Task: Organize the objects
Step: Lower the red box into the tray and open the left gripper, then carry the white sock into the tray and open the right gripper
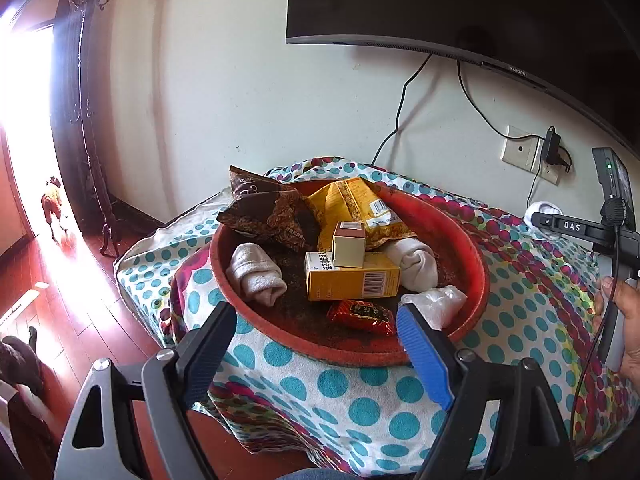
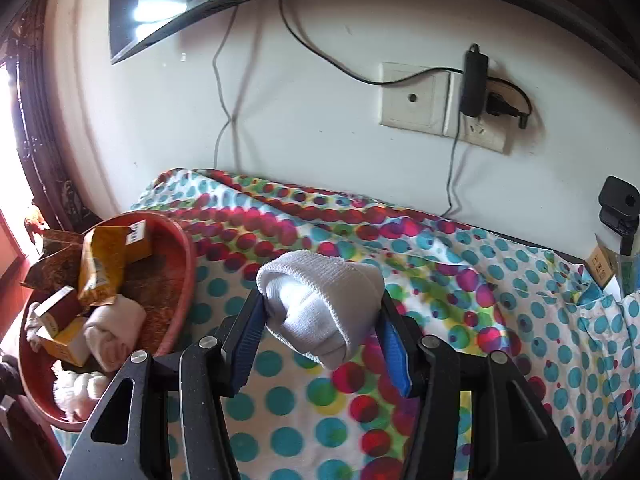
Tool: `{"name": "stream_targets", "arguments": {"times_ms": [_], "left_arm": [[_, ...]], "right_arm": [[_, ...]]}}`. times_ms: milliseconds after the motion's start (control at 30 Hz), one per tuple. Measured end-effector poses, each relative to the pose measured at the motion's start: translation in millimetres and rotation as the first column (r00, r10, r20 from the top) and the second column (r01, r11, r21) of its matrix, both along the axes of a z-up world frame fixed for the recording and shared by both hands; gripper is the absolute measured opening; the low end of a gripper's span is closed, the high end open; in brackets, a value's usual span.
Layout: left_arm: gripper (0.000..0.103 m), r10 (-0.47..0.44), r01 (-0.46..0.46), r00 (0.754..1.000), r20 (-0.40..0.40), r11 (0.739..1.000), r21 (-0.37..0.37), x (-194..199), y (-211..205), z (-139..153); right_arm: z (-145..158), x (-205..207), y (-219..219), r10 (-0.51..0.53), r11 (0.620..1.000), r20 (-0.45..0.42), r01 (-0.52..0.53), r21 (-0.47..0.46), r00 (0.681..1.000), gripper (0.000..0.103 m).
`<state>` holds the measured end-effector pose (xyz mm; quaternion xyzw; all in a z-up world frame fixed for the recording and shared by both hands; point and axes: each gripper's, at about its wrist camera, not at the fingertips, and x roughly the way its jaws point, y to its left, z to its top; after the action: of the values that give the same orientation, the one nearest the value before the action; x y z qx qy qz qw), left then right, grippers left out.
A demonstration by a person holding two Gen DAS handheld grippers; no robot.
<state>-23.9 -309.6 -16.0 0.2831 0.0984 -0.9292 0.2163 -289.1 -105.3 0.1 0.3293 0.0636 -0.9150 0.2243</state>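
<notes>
White wall behind, dark TV (image 1: 460, 0) mounted on it, socket plate (image 2: 416, 98) with a plugged adapter below. Table covered by a polka-dot cloth (image 1: 360, 400).

Red basin (image 1: 476, 268) sits on the cloth. Inside it: brown packet (image 1: 264, 212), yellow packet (image 1: 356, 204), yellow box (image 1: 352, 280) with a small box (image 1: 349, 245) resting on top, two rolled socks (image 1: 256, 276) (image 1: 416, 262), red wrapped sweet (image 1: 362, 316), clear plastic bag (image 1: 436, 304) against the near rim.

Left gripper (image 1: 316, 344): jaws spread wide, nothing between them, hovering at the basin's near rim.

Right gripper (image 2: 320, 332): pinching a white rolled sock (image 2: 320, 308) between both pads, held above the cloth, to the right of the basin and apart from it
</notes>
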Motion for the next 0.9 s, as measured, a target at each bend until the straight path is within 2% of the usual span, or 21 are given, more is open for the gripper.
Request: {"name": "stream_targets", "arguments": {"times_ms": [267,533,767,900], "left_arm": [[0.085,-0.017,0.017,1.0,-0.008,1.0,-0.015,14,6,10],[0.085,-0.004,0.004,1.0,-0.01,1.0,0.005,20,-6,13],[0.085,-0.001,0.0,1.0,0.021,1.0,0.029,15,-13,4],[0.085,-0.003,0.003,1.0,0.028,1.0,0.028,14,-12,2]], "right_arm": [[5,50,-85,0.138,0.99,-0.004,-0.138,0.007,0.99,0.051],[0,82,-161,0.28,0.959,0.017,-0.281,0.03,0.96,0.051],[-29,90,-186,0.31,0.947,0.081,-0.315,0.065,0.947,0.051],[-38,94,-187,0.305,0.948,0.08,-0.31,0.073,0.949,0.051]]}}
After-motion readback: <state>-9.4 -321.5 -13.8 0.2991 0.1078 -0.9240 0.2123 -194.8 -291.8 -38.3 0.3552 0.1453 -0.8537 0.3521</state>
